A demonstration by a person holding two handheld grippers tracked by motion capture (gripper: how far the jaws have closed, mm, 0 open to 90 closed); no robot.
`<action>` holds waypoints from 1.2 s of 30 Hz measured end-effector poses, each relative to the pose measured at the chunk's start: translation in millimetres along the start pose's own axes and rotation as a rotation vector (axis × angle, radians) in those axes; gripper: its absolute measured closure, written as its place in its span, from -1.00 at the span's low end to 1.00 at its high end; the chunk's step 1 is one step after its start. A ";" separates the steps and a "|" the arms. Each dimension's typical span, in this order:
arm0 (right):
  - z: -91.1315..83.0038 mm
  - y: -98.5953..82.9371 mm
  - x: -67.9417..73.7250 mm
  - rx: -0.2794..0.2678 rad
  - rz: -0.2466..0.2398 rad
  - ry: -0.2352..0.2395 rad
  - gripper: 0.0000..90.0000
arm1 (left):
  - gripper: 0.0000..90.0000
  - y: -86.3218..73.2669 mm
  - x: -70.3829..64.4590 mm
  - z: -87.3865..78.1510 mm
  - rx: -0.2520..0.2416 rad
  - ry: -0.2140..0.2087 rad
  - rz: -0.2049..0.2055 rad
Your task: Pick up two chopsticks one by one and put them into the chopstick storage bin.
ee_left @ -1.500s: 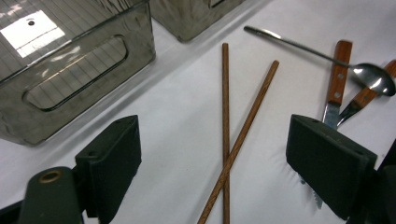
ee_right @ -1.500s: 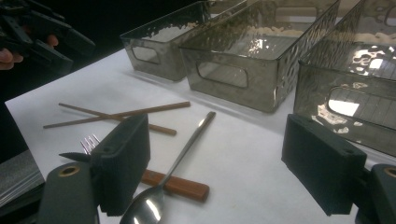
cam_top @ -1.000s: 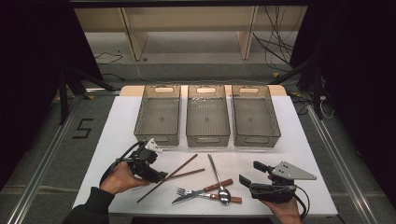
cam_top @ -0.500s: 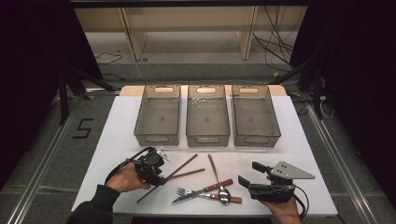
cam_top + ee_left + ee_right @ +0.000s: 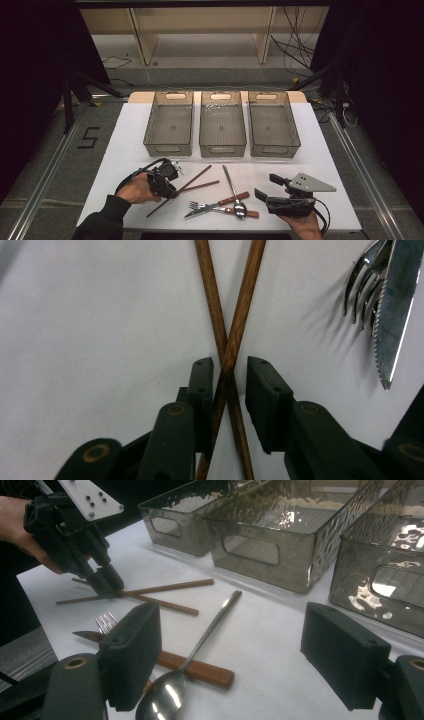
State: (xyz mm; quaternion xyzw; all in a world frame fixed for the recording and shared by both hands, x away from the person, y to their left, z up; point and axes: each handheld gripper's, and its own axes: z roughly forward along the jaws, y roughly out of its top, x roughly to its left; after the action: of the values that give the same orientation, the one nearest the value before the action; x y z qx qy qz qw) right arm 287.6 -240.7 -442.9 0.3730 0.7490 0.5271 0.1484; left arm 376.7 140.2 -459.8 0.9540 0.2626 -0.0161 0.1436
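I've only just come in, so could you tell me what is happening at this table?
A person holds a claw in each hand. The left claw is down over two crossed wooden chopsticks, its jaws either side of the crossing with small gaps, not yet clamped. The right claw rests open beside the spoon, fork and knife. The three grey bins hold no cutlery.

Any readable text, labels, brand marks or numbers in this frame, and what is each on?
"5": a dark numeral marked on the grey floor, left of the white table, high view.
No other text: the three bins, the chopsticks, the cutlery and both grippers, left gripper and right gripper, carry no readable labels or brand marks.
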 end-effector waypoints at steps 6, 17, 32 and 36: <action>0.3 0.0 -0.1 0.002 0.001 0.002 -0.44 | 0.78 1.7 -0.7 1.6 0.005 -0.009 0.008; 0.6 -0.1 0.1 0.008 0.001 0.005 -0.44 | 0.88 0.8 -0.9 -2.0 -0.016 -0.033 0.004; 0.5 -0.3 0.5 0.007 0.001 0.008 -0.44 | 0.88 -3.0 5.4 -47.7 -0.215 0.011 -0.050; 0.4 -0.3 0.9 0.004 -0.002 0.009 -0.44 | 0.88 -3.6 13.3 -63.5 -0.295 0.043 -0.097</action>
State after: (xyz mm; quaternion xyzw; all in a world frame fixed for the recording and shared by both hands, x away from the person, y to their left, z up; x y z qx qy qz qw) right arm 287.2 -239.8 -443.2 0.3703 0.7509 0.5273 0.1448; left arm 383.5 167.7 -401.3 0.9088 0.3110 0.0363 0.2757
